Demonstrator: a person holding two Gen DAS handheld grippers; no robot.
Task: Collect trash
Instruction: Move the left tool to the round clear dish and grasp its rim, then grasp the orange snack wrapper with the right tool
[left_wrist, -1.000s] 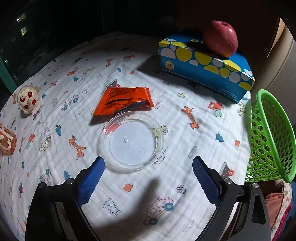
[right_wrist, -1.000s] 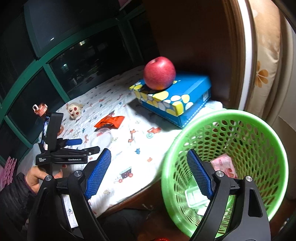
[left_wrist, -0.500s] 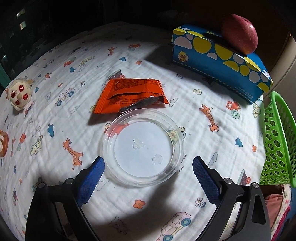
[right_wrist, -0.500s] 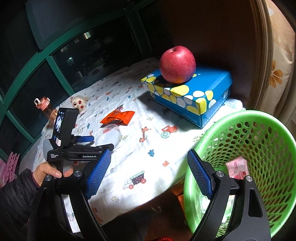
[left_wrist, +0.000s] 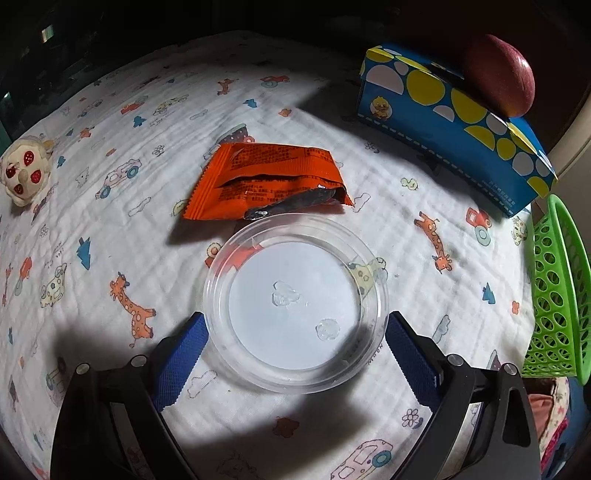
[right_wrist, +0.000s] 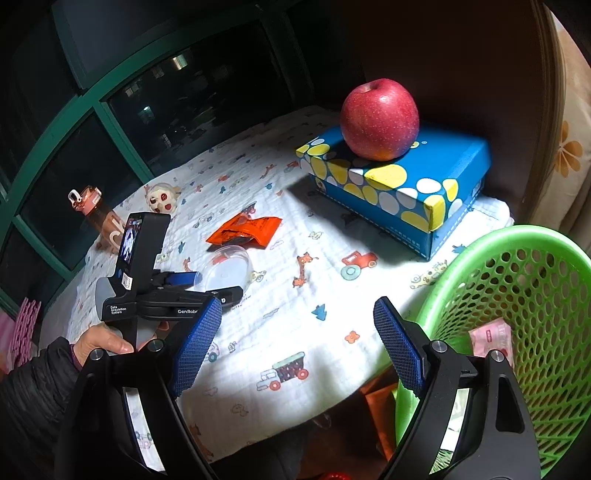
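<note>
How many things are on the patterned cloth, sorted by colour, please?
Orange: 2, wrapper, bottle
Clear: 1, plastic lid
Blue: 1, box
Red: 1, apple
Cream: 1, plush toy
Total: 6

red apple on blue box, plush toy far left, orange bottle w/ window behind

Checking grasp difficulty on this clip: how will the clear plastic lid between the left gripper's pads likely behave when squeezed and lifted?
The clear plastic lid looks thin and see-through, so probably very light and apt to flex under the left gripper. Its glossy shallow rim may slip from the pads. Lying flat on the soft printed cloth, it offers little edge to grip.
</note>
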